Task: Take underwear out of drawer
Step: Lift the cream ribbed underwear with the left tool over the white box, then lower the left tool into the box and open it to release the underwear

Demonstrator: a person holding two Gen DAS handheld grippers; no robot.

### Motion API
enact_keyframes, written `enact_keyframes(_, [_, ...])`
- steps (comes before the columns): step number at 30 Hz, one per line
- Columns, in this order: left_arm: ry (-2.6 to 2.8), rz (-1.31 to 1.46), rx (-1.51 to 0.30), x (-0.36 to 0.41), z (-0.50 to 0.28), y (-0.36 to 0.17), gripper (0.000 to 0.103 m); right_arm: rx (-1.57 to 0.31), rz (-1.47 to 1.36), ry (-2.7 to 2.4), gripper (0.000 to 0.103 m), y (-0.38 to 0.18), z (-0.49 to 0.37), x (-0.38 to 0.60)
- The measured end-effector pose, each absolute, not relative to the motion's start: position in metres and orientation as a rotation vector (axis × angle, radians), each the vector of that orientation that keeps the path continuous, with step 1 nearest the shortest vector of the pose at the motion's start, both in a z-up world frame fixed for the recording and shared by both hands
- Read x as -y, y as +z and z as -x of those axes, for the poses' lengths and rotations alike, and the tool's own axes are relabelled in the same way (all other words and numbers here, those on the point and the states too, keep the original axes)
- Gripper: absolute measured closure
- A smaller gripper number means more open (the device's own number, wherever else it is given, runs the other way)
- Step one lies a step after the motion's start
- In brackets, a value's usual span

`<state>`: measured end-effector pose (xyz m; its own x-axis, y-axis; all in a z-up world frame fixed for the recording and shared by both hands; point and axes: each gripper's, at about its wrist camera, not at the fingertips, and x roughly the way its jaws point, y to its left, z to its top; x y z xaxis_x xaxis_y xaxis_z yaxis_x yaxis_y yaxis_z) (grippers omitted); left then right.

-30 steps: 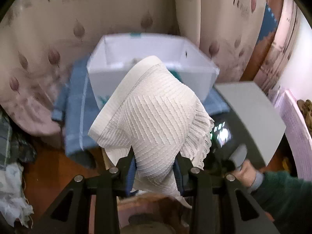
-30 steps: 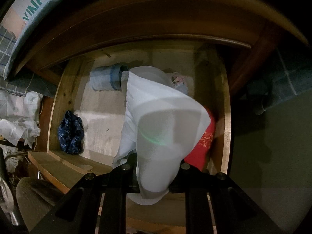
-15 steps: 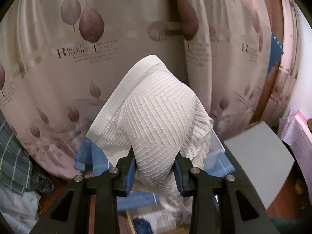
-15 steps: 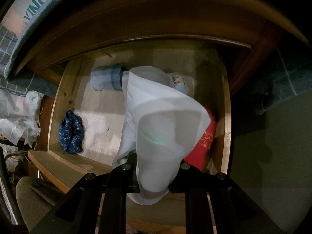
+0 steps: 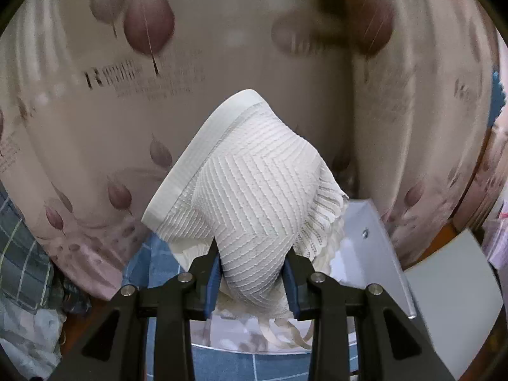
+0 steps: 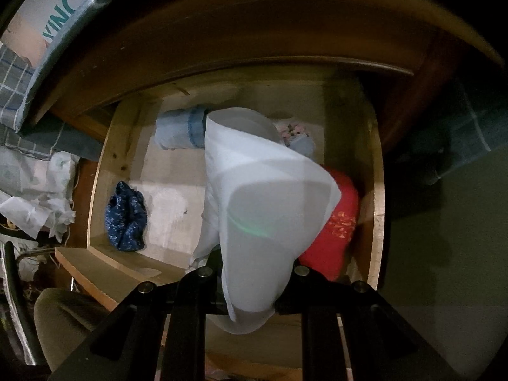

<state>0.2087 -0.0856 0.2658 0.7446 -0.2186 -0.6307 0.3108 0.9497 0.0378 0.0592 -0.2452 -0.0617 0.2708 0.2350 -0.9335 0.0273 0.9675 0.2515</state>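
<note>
My left gripper [image 5: 252, 281] is shut on white ribbed underwear [image 5: 250, 190] with a lace edge, held up in front of a leaf-print curtain [image 5: 197, 73], above the white box [image 5: 377, 254]. My right gripper [image 6: 254, 282] is shut on pale sheer underwear [image 6: 266, 197], held over the open wooden drawer [image 6: 376, 209]. In the drawer lie a dark blue patterned garment [image 6: 127, 217], a light blue roll [image 6: 182, 128], a red garment [image 6: 339, 222] and a small floral piece [image 6: 293, 131].
The white box stands on a blue checked cloth [image 5: 247, 365]. A grey panel [image 5: 451, 298] is at the right. Plaid fabric [image 5: 22, 244] and crumpled white material [image 6: 35, 197] lie at the left. The dark wooden tabletop edge [image 6: 254, 31] overhangs the drawer.
My left gripper has moved over the white box with the ribbed underwear, so the box's right wall now shows close below. My right gripper has held nearly still over the drawer.
</note>
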Motion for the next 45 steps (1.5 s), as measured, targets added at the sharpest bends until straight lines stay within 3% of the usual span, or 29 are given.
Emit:
enact_keyframes(7, [-0.245,-0.165,-0.808,0.089,-0.24,0.206,0.069,-1.297,-0.246,0.157,0.088,-0.063,-0.061,0.244])
enact_keyframes(20, [-0.208,-0.21,-0.914,0.101,-0.233,0.162,0.069,-1.298,-0.236,0.157,0.087,-0.062,-0.061,0.242])
enact_keyframes(39, [-0.083,-0.149,-0.951,0.1,-0.209,0.153,0.069,-1.301,-0.218,0.15,0.087,-0.063,-0.061,0.24])
enact_keyframes(45, [-0.083,-0.142,-0.946,0.103,-0.207,0.153,0.062,-1.301,-0.217,0.151,0.087,-0.063,-0.061,0.24])
